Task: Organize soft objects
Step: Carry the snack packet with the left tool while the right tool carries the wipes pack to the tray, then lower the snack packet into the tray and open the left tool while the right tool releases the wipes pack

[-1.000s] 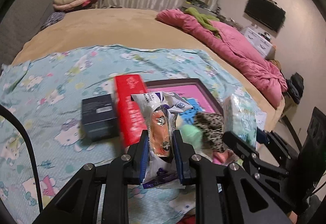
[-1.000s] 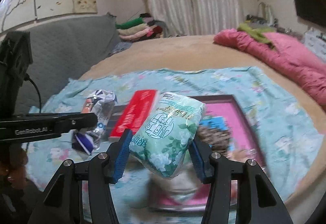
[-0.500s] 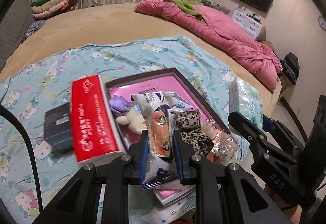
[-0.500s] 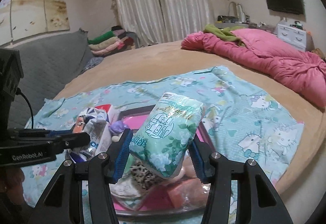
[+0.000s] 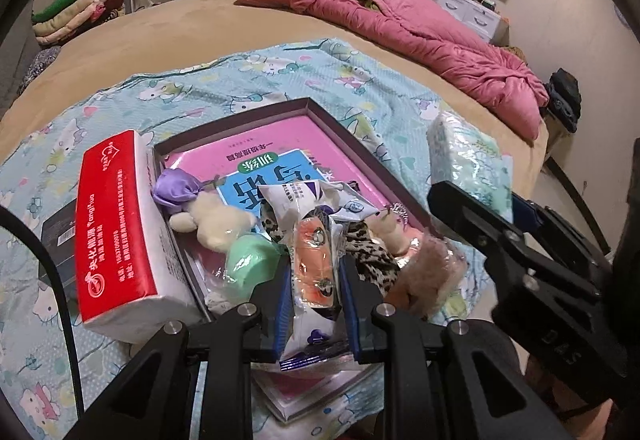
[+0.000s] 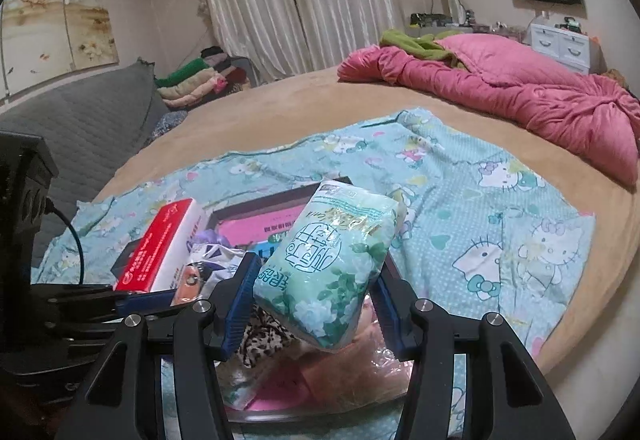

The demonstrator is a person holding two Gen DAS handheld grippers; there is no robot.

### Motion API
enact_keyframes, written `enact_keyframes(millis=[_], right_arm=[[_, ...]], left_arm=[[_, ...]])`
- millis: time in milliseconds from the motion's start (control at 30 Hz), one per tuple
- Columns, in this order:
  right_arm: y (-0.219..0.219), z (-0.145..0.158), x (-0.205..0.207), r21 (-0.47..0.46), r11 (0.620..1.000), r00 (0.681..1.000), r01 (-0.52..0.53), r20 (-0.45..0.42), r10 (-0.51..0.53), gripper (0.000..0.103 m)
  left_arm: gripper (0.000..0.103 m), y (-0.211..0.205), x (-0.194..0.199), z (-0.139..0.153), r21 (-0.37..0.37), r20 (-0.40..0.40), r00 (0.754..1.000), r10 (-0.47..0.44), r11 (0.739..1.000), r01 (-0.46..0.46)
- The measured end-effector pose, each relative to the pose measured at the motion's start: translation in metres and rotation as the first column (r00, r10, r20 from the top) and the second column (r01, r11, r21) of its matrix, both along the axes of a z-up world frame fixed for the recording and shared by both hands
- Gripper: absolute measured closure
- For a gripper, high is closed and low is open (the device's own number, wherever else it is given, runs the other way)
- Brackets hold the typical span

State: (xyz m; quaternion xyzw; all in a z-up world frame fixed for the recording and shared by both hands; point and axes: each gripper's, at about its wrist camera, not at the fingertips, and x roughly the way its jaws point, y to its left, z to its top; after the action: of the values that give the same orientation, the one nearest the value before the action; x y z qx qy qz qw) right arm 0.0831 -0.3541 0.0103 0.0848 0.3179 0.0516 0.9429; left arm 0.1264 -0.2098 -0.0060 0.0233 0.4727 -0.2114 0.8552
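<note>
Snack packet (image 5: 314,264) sits pinched between the left hand-held gripper's (image 5: 314,294) pads; green tissue pack (image 6: 326,268) is clamped in the right hand-held gripper (image 6: 316,304), both above the tray (image 5: 348,136).

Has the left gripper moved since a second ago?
Yes. The left gripper, shut on its packet, has come in over the tray.

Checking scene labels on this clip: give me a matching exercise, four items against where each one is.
Items:
1. green floral tissue pack
2. orange-printed packet
3. red tissue pack
4. pink quilt

Places:
A. leaning at the tray's left edge
B. in the left gripper
C. bunched at the bed's far side
D. in the right gripper

Pairs: 1-D, 2-B, 3-A, 4-C
</note>
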Motion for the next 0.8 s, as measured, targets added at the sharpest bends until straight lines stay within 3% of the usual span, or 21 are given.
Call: enact_keyframes(millis=[500, 800], right_arm=[[0.002, -0.032, 0.016, -0.008, 0.999, 0.994, -0.032, -0.108, 0.031, 0.047], [-0.002, -0.058, 0.031, 0.059, 0.997, 0.982, -0.049, -0.180, 0.059, 0.044]], left_arm=[[0.080, -0.001, 0.019, -0.022, 0.028, -0.026, 1.000, 0.015, 0.999, -0.015], [0.079, -0.003, 0.024, -0.027, 0.025, -0.038, 0.999, 0.019, 1.000, -0.018]])
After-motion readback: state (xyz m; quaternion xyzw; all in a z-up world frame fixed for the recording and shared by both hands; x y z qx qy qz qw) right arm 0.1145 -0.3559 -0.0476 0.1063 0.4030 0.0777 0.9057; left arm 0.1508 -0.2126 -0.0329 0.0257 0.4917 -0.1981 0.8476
